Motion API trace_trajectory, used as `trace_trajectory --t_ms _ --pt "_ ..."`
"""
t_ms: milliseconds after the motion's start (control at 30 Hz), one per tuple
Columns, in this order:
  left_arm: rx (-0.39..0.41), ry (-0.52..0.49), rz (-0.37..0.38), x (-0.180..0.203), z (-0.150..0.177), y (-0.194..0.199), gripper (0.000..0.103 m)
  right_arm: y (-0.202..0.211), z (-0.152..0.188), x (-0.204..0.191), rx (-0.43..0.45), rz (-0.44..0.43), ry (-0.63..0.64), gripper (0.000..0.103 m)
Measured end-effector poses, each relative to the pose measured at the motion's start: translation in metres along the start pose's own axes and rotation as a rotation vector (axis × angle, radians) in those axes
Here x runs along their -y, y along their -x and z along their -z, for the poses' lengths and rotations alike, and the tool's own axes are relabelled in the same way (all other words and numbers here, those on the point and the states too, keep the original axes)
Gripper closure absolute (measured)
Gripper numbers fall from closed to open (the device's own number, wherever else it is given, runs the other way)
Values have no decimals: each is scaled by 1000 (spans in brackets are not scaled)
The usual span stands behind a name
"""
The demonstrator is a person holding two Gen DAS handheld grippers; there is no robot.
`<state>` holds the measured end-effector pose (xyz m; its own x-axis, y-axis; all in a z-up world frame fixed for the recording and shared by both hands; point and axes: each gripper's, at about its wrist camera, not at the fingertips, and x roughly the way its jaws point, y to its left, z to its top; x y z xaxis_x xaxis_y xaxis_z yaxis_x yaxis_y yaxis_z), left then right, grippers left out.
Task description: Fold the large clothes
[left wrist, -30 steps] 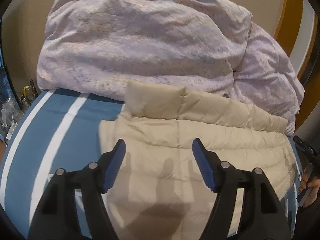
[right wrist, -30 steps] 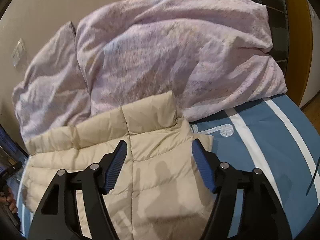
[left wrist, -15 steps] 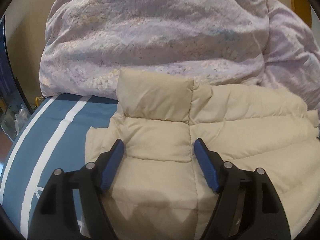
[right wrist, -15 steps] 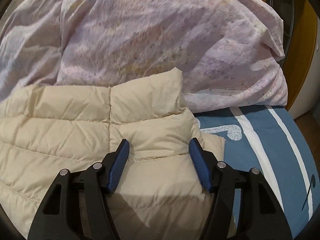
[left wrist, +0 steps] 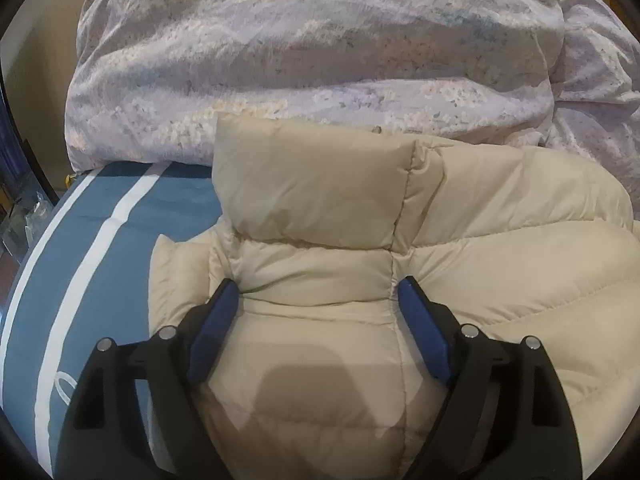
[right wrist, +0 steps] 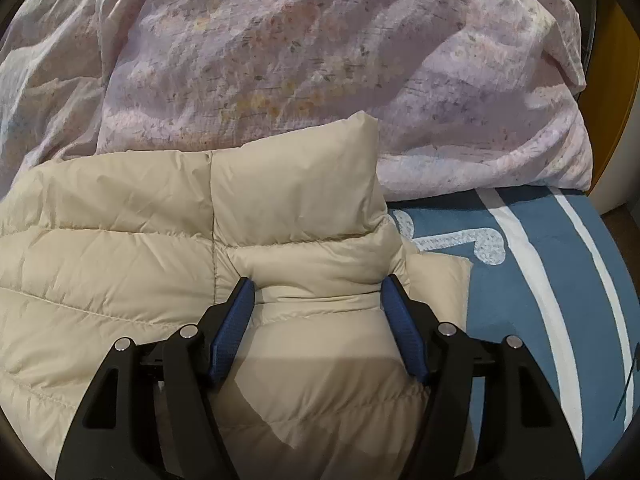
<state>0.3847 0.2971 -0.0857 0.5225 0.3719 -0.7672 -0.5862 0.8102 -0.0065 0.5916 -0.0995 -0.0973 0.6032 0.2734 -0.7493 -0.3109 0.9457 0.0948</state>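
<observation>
Grippers, left gripper point(left wrist: 318, 300) and right gripper point(right wrist: 316, 300), gape open astride the puffy beige quilted down jacket point(left wrist: 400, 300), its raised end at 12 o'clock, its long axis running side to side between them.

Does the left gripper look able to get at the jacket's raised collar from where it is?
Probably yes: the left gripper is open over the beige jacket, and the collar stands just ahead, uncovered.

no text, label, brand or number can be read in either view. the blue bed cover point(right wrist: 520, 320) carries only white stripes and a white curled motif point(right wrist: 472, 244), which is a pattern and no letter; a faint white loop point(left wrist: 66, 384) shows on it in the left view.
</observation>
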Motion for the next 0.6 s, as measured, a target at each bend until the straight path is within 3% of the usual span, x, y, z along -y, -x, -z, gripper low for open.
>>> trace_trajectory --t_ms 433,533,600 --pt "-6 17 -8 -5 3 3 20 10 0 9 -10 -13 -26 34" --pt "-14 54 92 -19 12 31 25 44 8 18 3 -97 -87 32" --pt "-2 74 132 -33 19 51 28 70 16 31 29 -143 -137 23"
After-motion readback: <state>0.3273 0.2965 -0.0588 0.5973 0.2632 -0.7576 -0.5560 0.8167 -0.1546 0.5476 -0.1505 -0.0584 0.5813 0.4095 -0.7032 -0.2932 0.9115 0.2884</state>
